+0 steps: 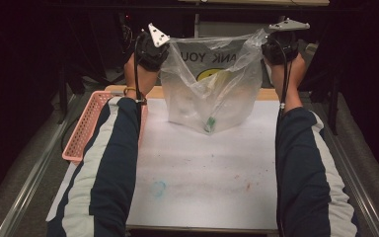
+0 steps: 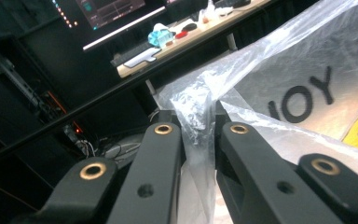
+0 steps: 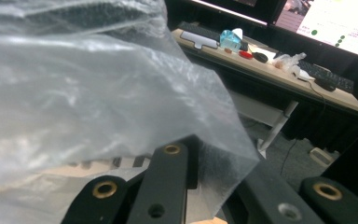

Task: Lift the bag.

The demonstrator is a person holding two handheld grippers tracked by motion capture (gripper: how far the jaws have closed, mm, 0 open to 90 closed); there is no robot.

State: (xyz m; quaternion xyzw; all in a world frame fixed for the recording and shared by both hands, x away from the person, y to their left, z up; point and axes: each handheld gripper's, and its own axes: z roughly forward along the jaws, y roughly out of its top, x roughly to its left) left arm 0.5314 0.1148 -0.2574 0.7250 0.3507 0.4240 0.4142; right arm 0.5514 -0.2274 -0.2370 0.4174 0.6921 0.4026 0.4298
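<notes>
Upper centre of the high view: left tool [image 1: 154,48] and right tool [image 1: 280,43] each clamped on a top corner of the clear plastic bag [image 1: 212,84], holding it upright over the desk [image 1: 202,173], likely to keep contents in.

I see a clear plastic bag [image 1: 209,79] with black lettering and a yellow smiley face, stretched wide and upright at the far end of the white surface [image 1: 202,173]. Its bottom rests on that surface. My left claw [image 2: 198,128] pinches one top corner, my right claw [image 3: 214,154] the other. Inside it lie pale items and a thin stick with a green tip [image 1: 210,123].
</notes>
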